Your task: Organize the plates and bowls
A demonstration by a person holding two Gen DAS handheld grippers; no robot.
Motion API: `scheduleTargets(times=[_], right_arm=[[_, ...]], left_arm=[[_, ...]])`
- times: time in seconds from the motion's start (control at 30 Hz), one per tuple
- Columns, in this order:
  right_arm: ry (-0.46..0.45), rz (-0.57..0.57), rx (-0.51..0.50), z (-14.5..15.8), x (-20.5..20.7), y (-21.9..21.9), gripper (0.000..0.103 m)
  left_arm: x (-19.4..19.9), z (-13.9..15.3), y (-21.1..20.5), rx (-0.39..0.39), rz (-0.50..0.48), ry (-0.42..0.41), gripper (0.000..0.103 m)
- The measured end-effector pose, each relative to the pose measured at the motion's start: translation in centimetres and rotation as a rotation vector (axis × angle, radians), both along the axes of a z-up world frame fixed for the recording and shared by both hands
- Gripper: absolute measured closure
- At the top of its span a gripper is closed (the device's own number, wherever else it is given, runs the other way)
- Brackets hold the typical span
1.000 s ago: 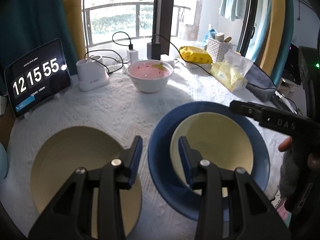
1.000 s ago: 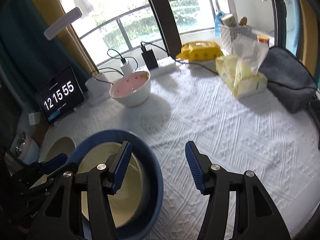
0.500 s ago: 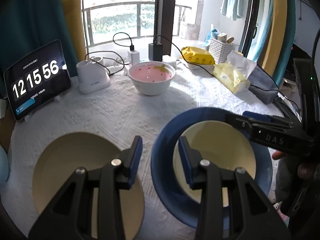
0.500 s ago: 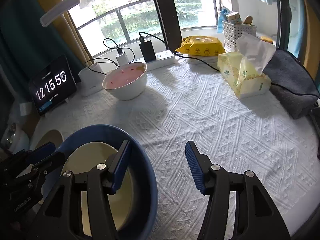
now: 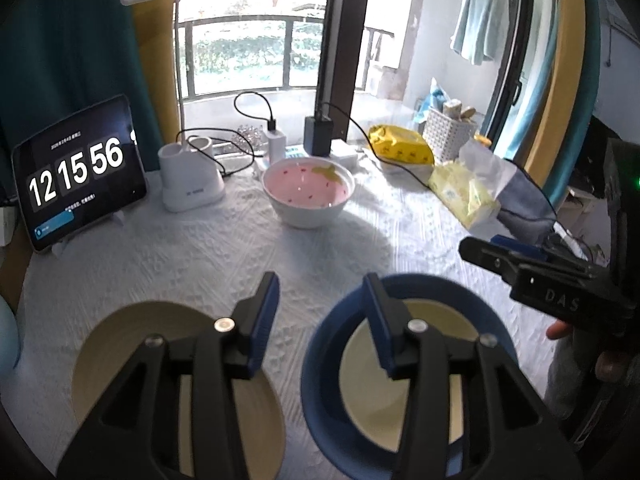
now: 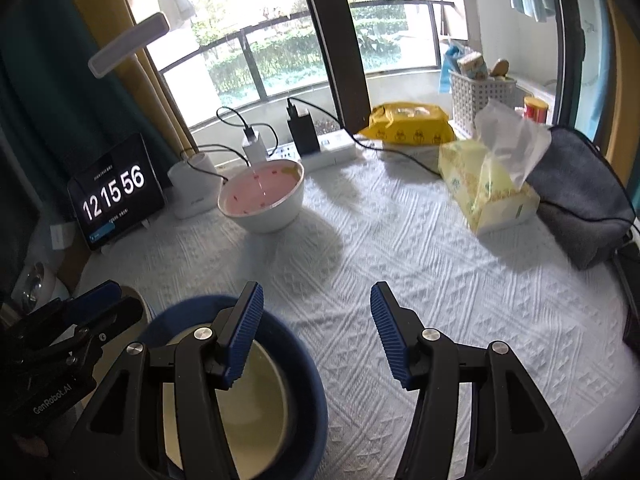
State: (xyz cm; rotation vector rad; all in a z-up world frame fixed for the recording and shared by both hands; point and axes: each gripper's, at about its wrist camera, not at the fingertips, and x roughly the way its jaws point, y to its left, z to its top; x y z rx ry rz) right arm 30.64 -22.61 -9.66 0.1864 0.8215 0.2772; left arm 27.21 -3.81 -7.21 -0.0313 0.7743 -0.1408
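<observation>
A blue plate (image 5: 316, 392) with a cream plate (image 5: 360, 400) lying in it rests on the white cloth, and a tan plate (image 5: 160, 360) lies to its left. My left gripper (image 5: 320, 312) hovers over the gap between them with its jaws opening and nothing between them. Over the blue plate's (image 6: 304, 380) right rim my right gripper (image 6: 316, 320) stands open and empty, above the cream plate (image 6: 260, 400). Each gripper shows in the other's view: the right gripper (image 5: 480, 242) and the left gripper (image 6: 120, 300). A pink-lined white bowl (image 5: 308, 192) stands farther back.
A tablet clock (image 5: 80, 176) and a white lamp base (image 5: 188, 184) stand at the back left. Chargers and cables (image 5: 320, 136) line the window side. A yellow pack (image 6: 408, 120), a tissue pack (image 6: 488, 188) and a grey pouch (image 6: 580, 200) sit at the right.
Both grippers have drawn up and back, so the plates sit lower in each view. The left jaws have widened. The right jaws are unchanged.
</observation>
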Motion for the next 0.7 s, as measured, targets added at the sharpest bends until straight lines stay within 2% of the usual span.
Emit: scheduleTargets(times=[0.33, 0.7], right_arm=[[-0.041, 0.024, -0.005, 1.9, 1.6, 0.8, 0.044], [-0.079, 0.098, -0.043, 3.2, 4.0, 1.7, 0.044]], left_arm=[[2.5, 1.6, -0.4, -0.022, 0.004, -0.024, 0.058], [5.9, 1.8, -0.2, -0.036, 0.022, -0.018, 0.057]])
